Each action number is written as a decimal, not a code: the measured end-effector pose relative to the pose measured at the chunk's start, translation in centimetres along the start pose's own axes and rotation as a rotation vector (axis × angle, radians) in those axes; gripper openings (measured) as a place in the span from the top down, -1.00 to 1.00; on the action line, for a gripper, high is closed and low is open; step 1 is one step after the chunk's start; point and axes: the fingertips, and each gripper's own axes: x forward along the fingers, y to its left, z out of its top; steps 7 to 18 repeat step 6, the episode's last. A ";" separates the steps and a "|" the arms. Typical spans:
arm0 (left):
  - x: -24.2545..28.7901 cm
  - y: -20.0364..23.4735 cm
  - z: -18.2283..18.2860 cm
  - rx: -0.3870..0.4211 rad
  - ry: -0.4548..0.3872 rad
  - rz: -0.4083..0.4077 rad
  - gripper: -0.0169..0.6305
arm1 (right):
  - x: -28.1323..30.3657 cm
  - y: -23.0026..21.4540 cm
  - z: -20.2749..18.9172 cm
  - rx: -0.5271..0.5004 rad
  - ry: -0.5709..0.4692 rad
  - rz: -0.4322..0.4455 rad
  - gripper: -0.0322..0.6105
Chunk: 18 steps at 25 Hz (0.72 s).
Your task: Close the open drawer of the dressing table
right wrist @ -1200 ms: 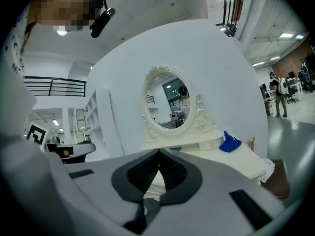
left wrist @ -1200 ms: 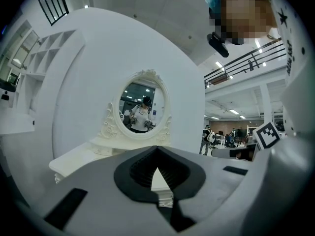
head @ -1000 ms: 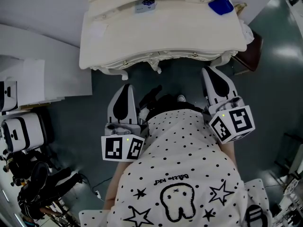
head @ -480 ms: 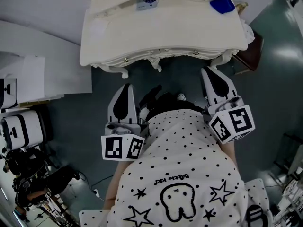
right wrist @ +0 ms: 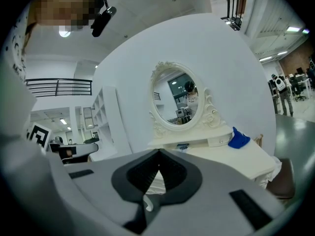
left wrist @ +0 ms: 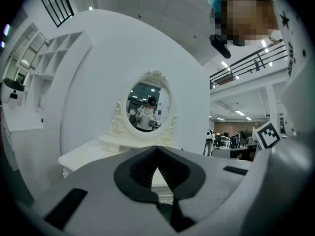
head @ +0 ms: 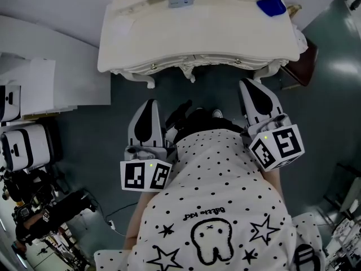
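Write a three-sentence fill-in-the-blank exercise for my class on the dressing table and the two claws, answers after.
The left claw and the right claw are both ____, gripping nothing. The mirror on the dressing table is ____ in shape. The object at the tabletop's right end in the head view is coloured ____.
Missing words: shut, oval, blue.

We're in a big open research hall with a staged bedroom corner: a cream carved dressing table (head: 197, 38) and its oval mirror (right wrist: 179, 100) against a curved white backdrop wall (left wrist: 88, 82), with a black mezzanine railing (left wrist: 256, 63) and ceiling strip lights (left wrist: 238, 113) beyond.
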 end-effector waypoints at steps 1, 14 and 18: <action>0.0 0.0 0.0 -0.001 0.000 0.002 0.91 | 0.0 0.0 0.0 0.000 0.001 0.001 0.87; 0.0 0.1 0.2 -0.006 -0.003 0.003 0.91 | 0.0 0.0 0.2 -0.001 0.000 -0.003 0.87; 0.0 0.1 0.2 -0.006 -0.003 0.003 0.91 | 0.0 0.0 0.2 -0.001 0.000 -0.003 0.87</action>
